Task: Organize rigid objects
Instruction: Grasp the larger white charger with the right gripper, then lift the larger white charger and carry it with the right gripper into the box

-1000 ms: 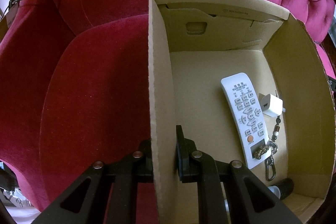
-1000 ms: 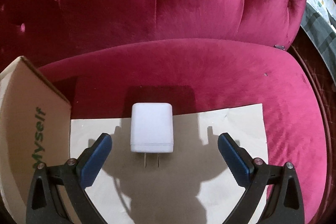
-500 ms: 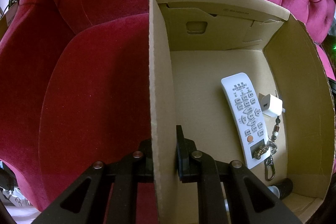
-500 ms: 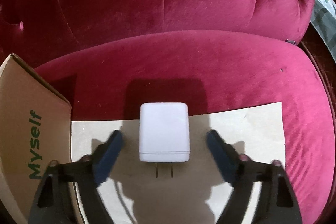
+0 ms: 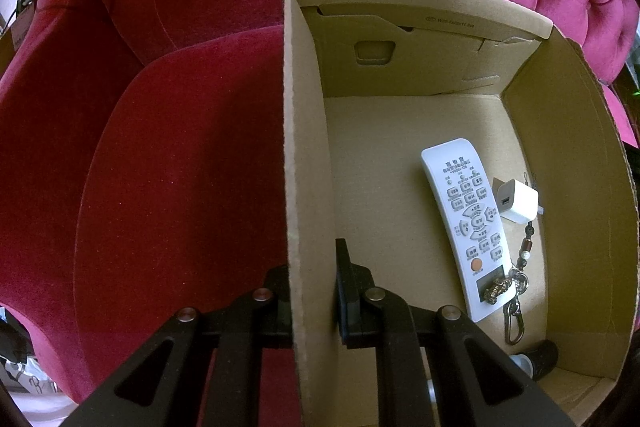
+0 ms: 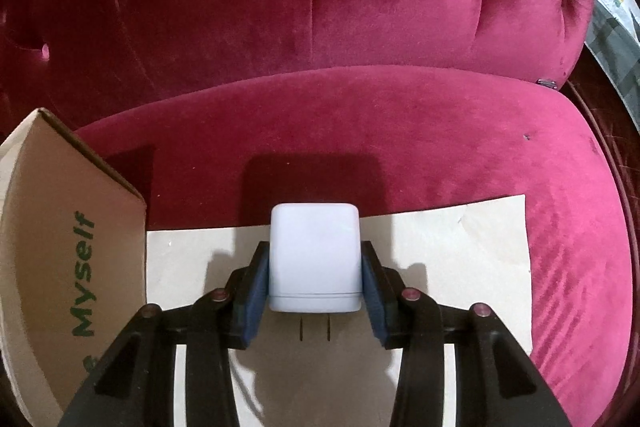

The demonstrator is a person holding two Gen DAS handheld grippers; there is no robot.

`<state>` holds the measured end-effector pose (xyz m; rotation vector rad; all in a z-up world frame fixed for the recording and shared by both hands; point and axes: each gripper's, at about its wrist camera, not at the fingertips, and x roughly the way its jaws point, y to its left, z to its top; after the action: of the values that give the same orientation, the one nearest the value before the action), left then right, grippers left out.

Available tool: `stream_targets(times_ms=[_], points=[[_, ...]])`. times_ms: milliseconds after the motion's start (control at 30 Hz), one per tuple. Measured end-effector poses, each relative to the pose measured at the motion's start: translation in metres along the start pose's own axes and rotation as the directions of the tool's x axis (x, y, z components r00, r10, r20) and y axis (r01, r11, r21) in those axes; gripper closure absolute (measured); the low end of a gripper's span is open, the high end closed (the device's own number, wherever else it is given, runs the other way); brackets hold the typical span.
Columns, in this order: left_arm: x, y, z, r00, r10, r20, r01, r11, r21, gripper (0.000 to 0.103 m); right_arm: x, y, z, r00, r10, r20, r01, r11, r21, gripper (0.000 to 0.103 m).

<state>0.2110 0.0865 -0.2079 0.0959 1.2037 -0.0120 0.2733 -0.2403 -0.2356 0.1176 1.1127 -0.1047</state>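
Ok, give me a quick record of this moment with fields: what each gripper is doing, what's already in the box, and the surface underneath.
left gripper: shut on the cardboard box wall
right gripper: jaws closing, pads against the white charger sides
charger rests on: flat cardboard sheet
in box: white remote, small white adapter, keychain, dark cylinder
surface: red velvet sofa

Crimson velvet sofa bears cardboard box, cardboard sheet.

A tufted crimson velvet sofa fills both views, its seat cushion curving below the buttoned back; light falls unevenly.
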Motion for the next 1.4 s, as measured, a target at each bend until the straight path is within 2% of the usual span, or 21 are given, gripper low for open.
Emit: stream_targets(times_ms=[633, 1400], points=[[0.0, 0.008, 0.0, 1.0, -0.013, 0.001, 0.013, 1.0, -0.008, 0.088, -0.048, 0.003, -0.01, 0.998, -0.026, 0.05, 0.027, 1.0, -0.015, 0.058], [-0.001, 0.006, 0.001, 1.0, -0.015, -0.002, 0.015, 1.0, -0.01, 0.088, -0.134, 0.023, -0.032, 0.994, -0.018, 0.106, 0.023, 0.999, -0.046, 0.058]])
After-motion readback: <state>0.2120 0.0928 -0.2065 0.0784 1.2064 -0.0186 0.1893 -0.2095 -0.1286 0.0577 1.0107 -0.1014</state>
